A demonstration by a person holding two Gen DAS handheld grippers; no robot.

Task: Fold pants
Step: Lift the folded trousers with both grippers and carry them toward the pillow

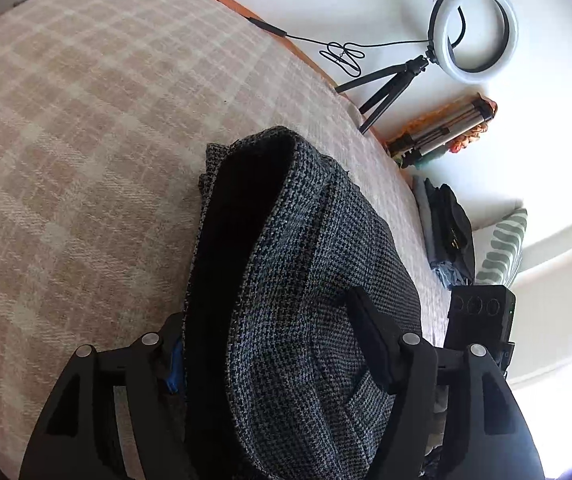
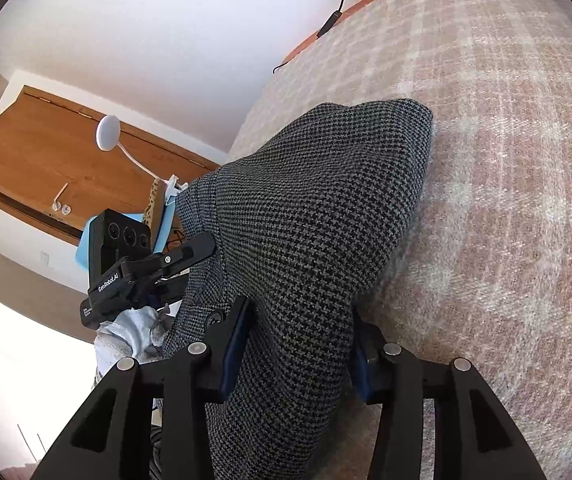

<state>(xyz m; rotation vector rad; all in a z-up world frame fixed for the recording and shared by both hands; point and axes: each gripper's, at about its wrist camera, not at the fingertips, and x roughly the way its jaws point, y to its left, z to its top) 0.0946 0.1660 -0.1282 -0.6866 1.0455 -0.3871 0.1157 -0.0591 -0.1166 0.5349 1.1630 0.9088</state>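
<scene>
The pants (image 1: 306, 280) are grey-black houndstooth cloth, bunched and lifted above the pink-and-cream checked bedcover (image 1: 86, 140). My left gripper (image 1: 270, 340) is shut on a thick fold of the pants, with a dark opening of the cloth showing on the left side. My right gripper (image 2: 298, 344) is shut on another part of the pants (image 2: 318, 208), which drape forward onto the bedcover (image 2: 506, 160). The left gripper also shows in the right wrist view (image 2: 182, 258), gripping the cloth at the left. The far end of the pants is hidden.
A ring light on a small tripod (image 1: 472, 28) stands at the bed's far edge with its cable (image 1: 342, 54). A folded tripod (image 1: 442, 132), a stack of folded clothes (image 1: 446, 232) and a striped pillow (image 1: 502, 248) lie to the right. A wooden door (image 2: 66, 168) shows left.
</scene>
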